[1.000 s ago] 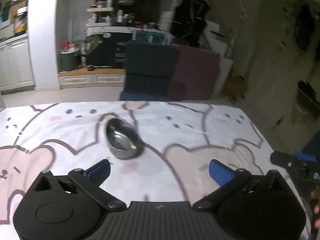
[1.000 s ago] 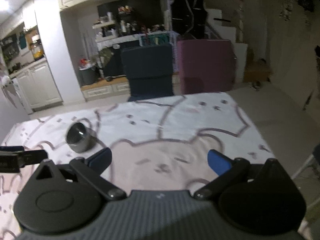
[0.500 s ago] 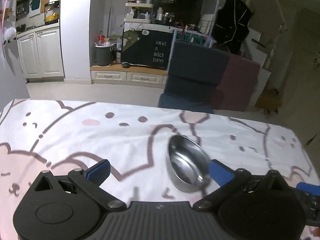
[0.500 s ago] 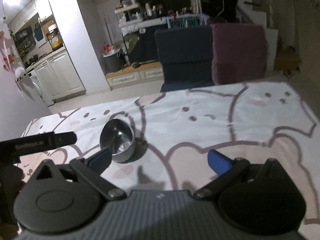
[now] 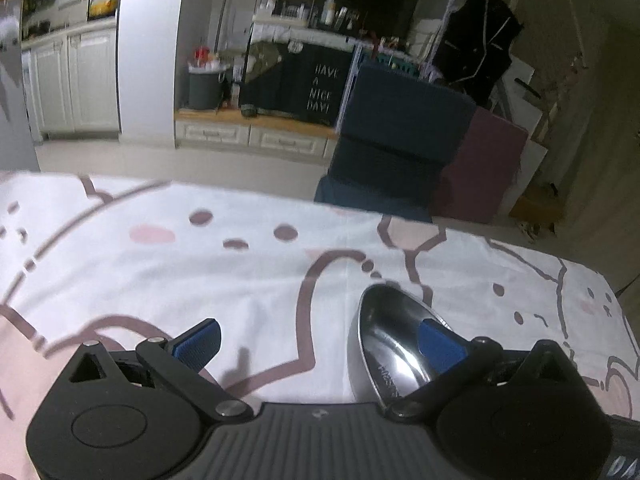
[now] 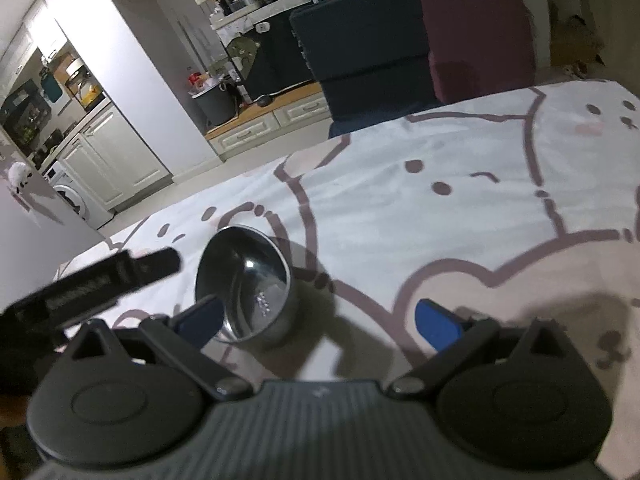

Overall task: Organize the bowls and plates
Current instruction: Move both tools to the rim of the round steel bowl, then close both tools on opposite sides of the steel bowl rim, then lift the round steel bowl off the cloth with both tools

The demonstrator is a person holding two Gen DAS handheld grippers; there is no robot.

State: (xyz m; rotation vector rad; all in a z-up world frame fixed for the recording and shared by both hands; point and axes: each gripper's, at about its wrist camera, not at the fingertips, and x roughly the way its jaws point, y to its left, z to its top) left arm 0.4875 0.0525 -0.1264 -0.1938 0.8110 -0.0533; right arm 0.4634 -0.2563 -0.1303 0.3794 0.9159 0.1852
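While both claws gape wide, the left claw and right claw flank a steel bowl on the bear-print cloth.

The left hand-held gripper has closed in on the steel bowl, its right blue pad now over the bowl's rim. The right hand-held gripper has also come nearer, the bowl now beside its left pad.

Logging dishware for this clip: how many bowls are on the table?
1: a steel bowl on the bear-print tablecloth, in front of the right gripper's left finger. No plates show; anything behind the grippers is hidden.
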